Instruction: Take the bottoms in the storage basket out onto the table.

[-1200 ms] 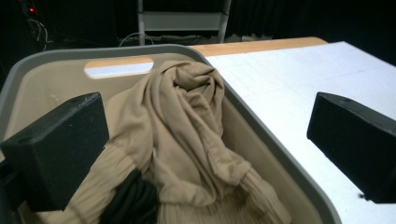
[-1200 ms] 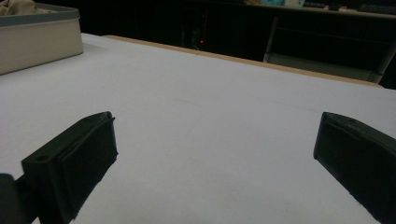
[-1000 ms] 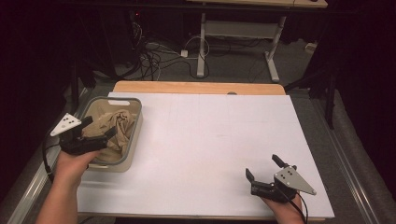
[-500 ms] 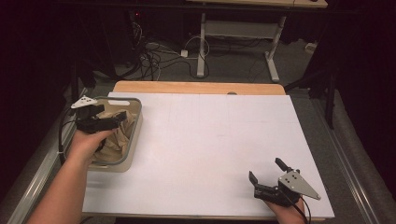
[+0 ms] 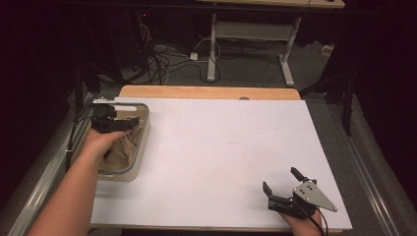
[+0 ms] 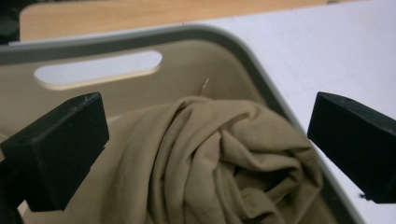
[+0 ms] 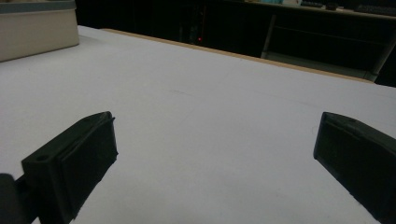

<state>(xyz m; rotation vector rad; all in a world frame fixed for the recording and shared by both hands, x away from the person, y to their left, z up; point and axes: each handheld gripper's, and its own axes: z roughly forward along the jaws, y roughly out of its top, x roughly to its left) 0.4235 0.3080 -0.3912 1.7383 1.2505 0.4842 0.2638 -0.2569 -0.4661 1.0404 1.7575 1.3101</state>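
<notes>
A beige bin (image 5: 141,143) with a grey rim stands at the table's left side and holds a crumpled tan cloth (image 5: 122,148). My left gripper (image 5: 123,123) hovers over the far half of the bin, open, with its jaws wide on either side of the cloth (image 6: 219,158) and a little above it. The bin's far wall (image 6: 140,37) has a handle slot. Near the front right edge of the table, my right gripper (image 5: 279,178) is open and low over the white surface, with nothing between its jaws. From the right gripper (image 7: 215,126), the bin (image 7: 37,28) lies far off to the left.
A white sheet (image 5: 226,142) covers the wooden tabletop (image 5: 206,92), whose bare strip shows along the far edge. Beyond the table are cables (image 5: 162,59) on the floor and a desk frame (image 5: 246,34). The surroundings are dark.
My left gripper has moved from the bin's near left side up and toward its far end, and now faces the cloth. The right gripper has shifted only slightly.
</notes>
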